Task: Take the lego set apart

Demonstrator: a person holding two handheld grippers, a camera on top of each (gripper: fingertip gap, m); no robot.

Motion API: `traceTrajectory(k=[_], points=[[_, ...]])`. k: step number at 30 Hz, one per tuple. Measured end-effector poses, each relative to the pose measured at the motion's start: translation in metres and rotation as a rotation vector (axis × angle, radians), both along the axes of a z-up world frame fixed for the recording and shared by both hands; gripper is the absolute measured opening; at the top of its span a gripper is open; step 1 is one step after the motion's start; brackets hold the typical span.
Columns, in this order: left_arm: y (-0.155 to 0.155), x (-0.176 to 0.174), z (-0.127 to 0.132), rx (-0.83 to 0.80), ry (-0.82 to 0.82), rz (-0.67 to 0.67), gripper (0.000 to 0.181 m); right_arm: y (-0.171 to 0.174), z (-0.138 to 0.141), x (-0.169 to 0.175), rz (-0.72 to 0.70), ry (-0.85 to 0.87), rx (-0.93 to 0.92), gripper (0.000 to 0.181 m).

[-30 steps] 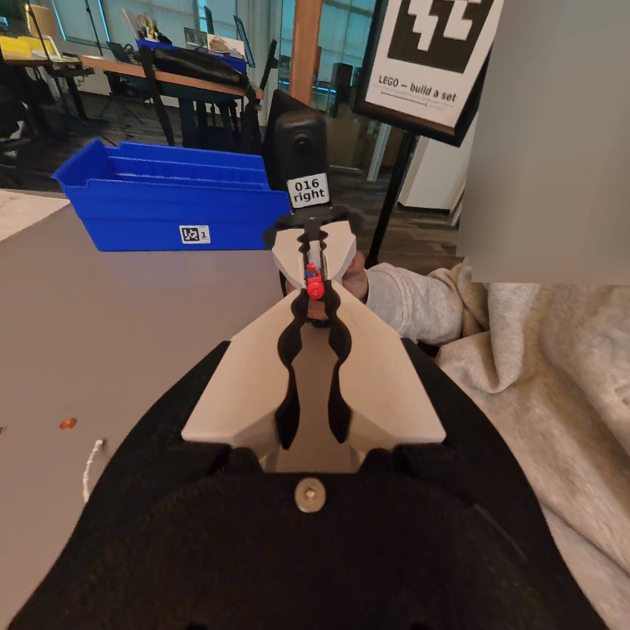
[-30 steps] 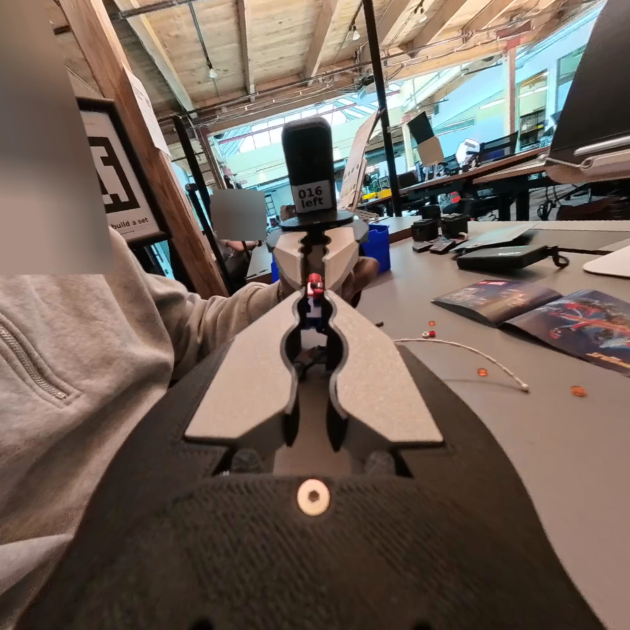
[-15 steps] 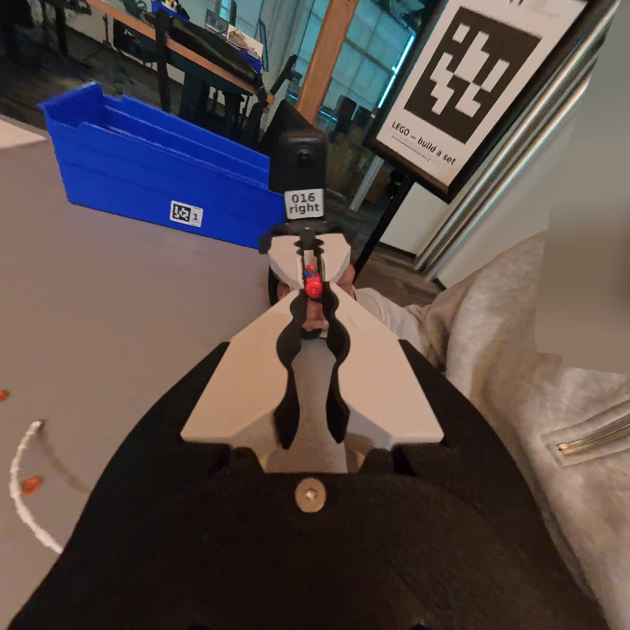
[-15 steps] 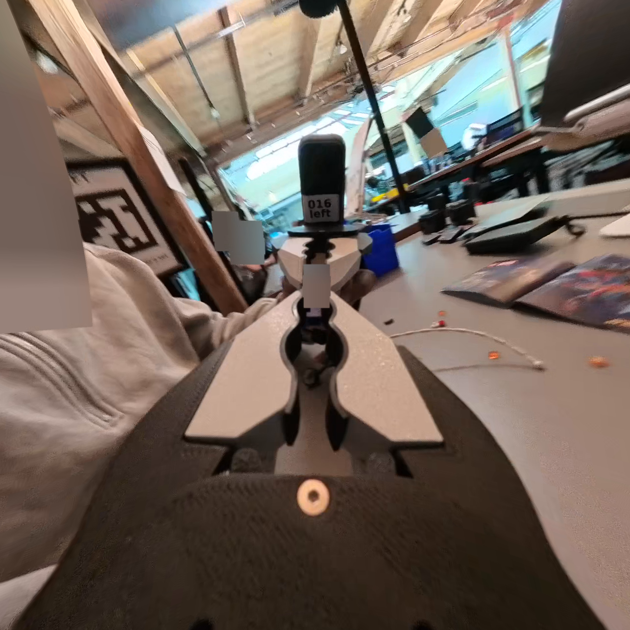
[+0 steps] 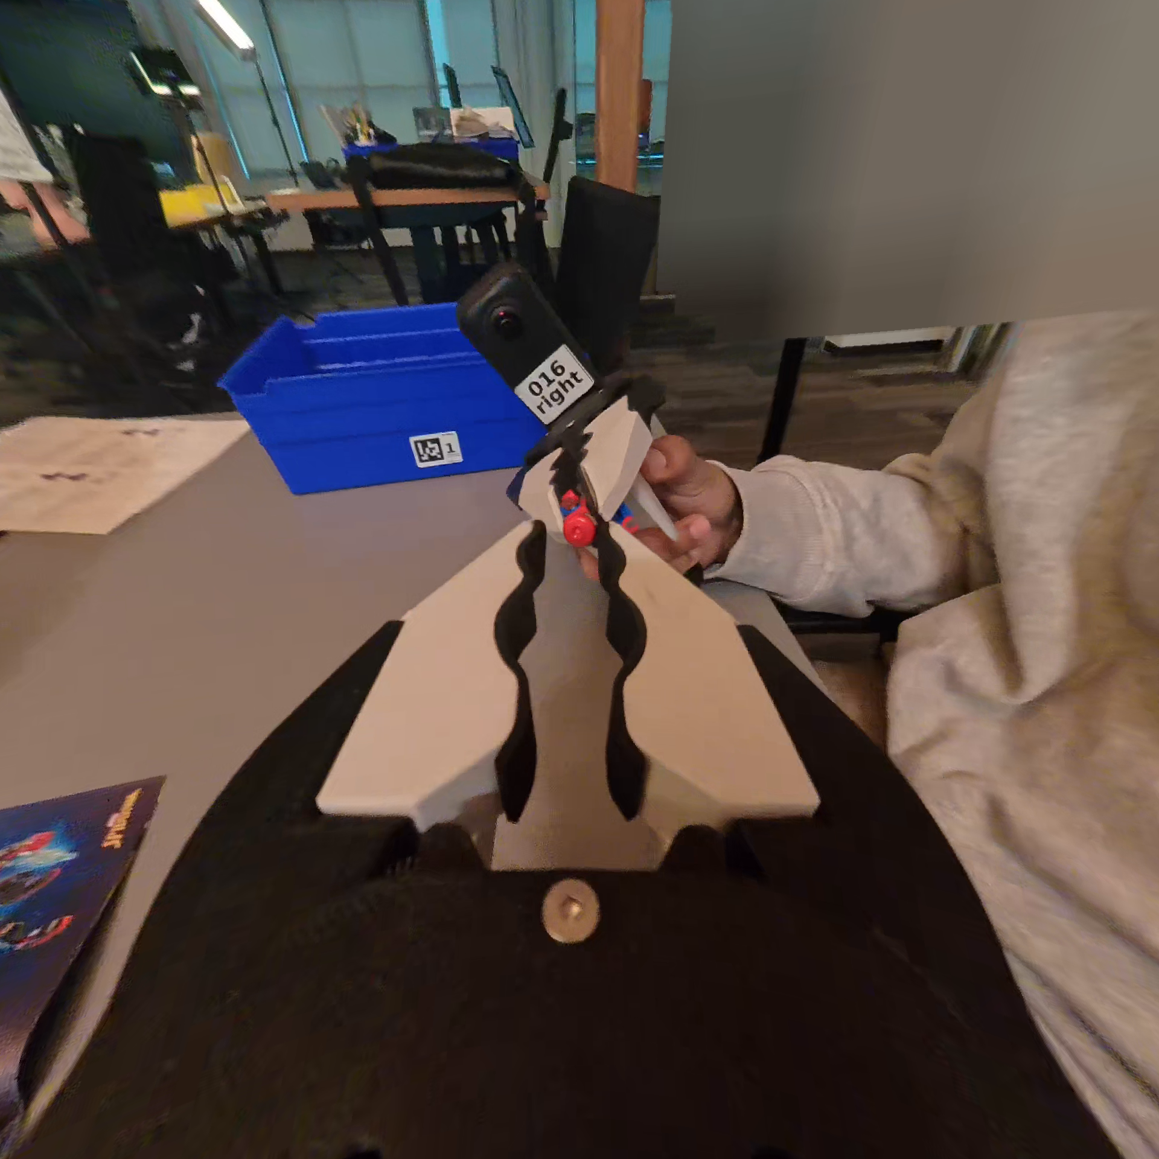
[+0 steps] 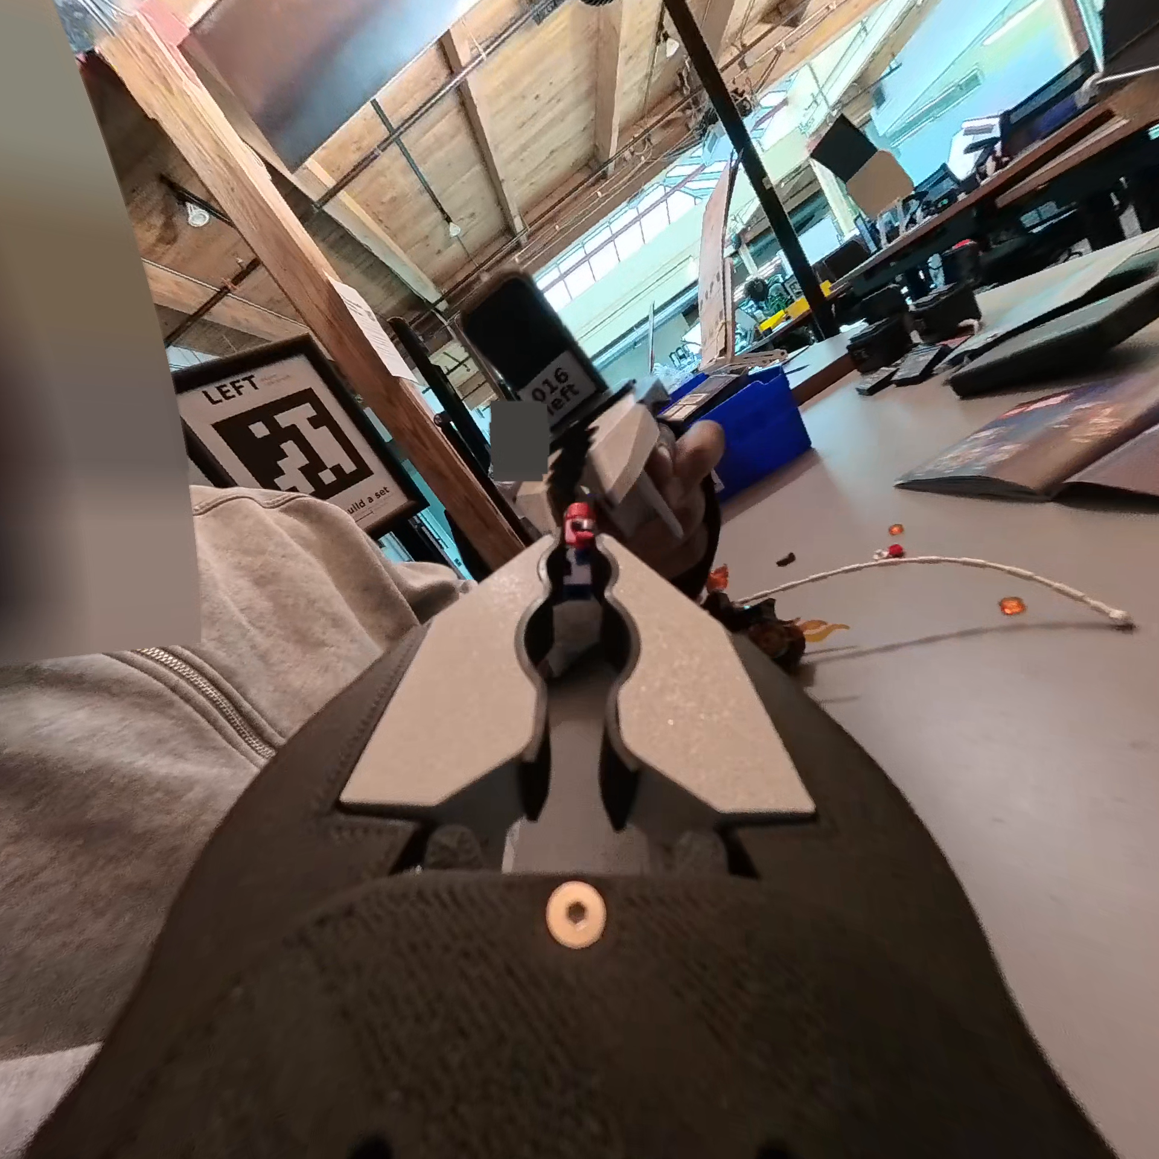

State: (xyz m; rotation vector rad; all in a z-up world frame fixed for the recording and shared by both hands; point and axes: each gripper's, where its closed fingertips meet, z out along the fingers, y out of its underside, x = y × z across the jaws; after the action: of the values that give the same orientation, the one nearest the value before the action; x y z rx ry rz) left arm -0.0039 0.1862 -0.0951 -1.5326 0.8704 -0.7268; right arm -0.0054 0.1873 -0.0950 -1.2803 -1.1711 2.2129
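Two handheld grippers faced each other nose to nose above a grey worktop (image 5: 188, 627), both tilted. The left gripper (image 5: 567, 545) had its jaws parted, with a clear gap between the wavy black pads. The right gripper (image 6: 578, 552) had its jaws drawn in tight around a small red and blue lego figure (image 6: 578, 533), whose red head stuck out past the tips. In the left wrist view the same figure (image 5: 578, 528) sat at the far gripper's tips, just beyond the left gripper's own fingertips; whether they touched it could not be told.

A person's hand (image 5: 687, 502) gripped the right gripper's handle, the arm in a light grey sweatshirt sleeve (image 5: 815, 533).

On the worktop lay a white cord (image 6: 941, 571) in a long curve, small orange pieces (image 6: 1011, 605) scattered near it, and a dark clump of lego parts with a flame shape (image 6: 777, 630) just beside the right gripper. An open, colourful booklet (image 6: 1035, 445) rested farther off. A blue bin (image 5: 376, 401) with a small square marker stood at the far edge, and a pale sheet (image 5: 94, 470) lay to its left.

The room was a large open workshop: wooden ceiling beams (image 6: 502, 125), a timber post (image 6: 301, 301), bright windows, other desks with equipment, and a framed sign with a black-and-white pattern (image 6: 288, 439).
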Motion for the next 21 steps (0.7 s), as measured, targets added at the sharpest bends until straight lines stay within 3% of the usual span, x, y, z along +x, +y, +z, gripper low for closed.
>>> traceTrajectory(k=[14, 21], points=[[-0.015, -0.002, -0.011, -0.003, 0.073, -0.072, 0.019, -0.013, -0.009, -0.003, 0.128, -0.066, -0.087, 0.005], [-0.019, 0.001, -0.016, -0.095, 0.084, -0.126, 0.008, -0.018, -0.018, -0.005, 0.189, -0.124, -0.135, 0.006]])
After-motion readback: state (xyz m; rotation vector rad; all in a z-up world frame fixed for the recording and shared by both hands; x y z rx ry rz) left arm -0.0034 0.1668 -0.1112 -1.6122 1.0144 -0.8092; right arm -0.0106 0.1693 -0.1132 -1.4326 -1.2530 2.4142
